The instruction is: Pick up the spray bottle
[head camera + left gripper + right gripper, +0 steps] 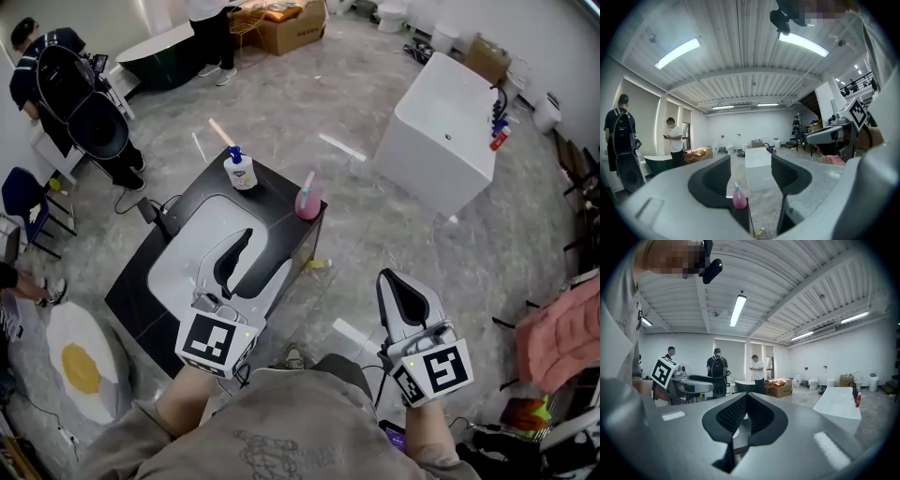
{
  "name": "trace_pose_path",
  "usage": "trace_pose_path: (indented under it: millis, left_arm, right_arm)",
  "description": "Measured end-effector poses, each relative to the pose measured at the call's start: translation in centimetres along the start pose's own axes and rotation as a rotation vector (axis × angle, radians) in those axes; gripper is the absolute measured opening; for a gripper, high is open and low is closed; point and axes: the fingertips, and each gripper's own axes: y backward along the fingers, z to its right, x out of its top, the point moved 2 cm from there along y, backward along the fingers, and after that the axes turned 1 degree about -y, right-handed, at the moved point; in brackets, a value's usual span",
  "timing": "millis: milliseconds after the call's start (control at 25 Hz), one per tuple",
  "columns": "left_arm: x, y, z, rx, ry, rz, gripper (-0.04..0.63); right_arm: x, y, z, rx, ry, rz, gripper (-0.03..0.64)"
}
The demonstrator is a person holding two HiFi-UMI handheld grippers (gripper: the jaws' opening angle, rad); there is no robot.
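The pink spray bottle (308, 199) stands upright at the far right corner of a black counter (141, 291) that holds a white sink basin (183, 258). In the left gripper view the spray bottle (739, 198) shows low between the jaws, well ahead of them. My left gripper (255, 255) hovers over the basin, open and holding nothing, short of the bottle. My right gripper (401, 292) is off the counter's right side over the floor, its jaws shut together on nothing. In their own views the left gripper (750, 161) stands wide apart and the right gripper (746, 398) is closed.
A white pump bottle with a blue top (241, 171) stands at the counter's far edge. A white freestanding tub (441, 131) is to the far right. An egg-shaped rug (80, 361) lies left. A black chair (89, 112), people and a cardboard box (286, 23) are farther off.
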Motion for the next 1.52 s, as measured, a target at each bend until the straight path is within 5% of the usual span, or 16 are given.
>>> trace_pose_path:
  millis: [480, 1280, 1520]
  left_arm:
    - [-0.1, -5.8, -0.7, 0.027, -0.012, -0.046, 0.261]
    - [1.1, -18.1, -2.7, 0.338, -0.007, -0.102, 0.261]
    - [0.8, -19.8, -2.0, 0.372, -0.020, -0.113, 0.261]
  right_arm:
    - [-0.9, -3.4, 5.5, 0.044, -0.006, -0.027, 0.031]
    - [0.9, -15.2, 19.9, 0.380, 0.021, -0.036, 0.031]
    - [0.6, -16.8, 21.7, 0.437, 0.019, -0.041, 0.031]
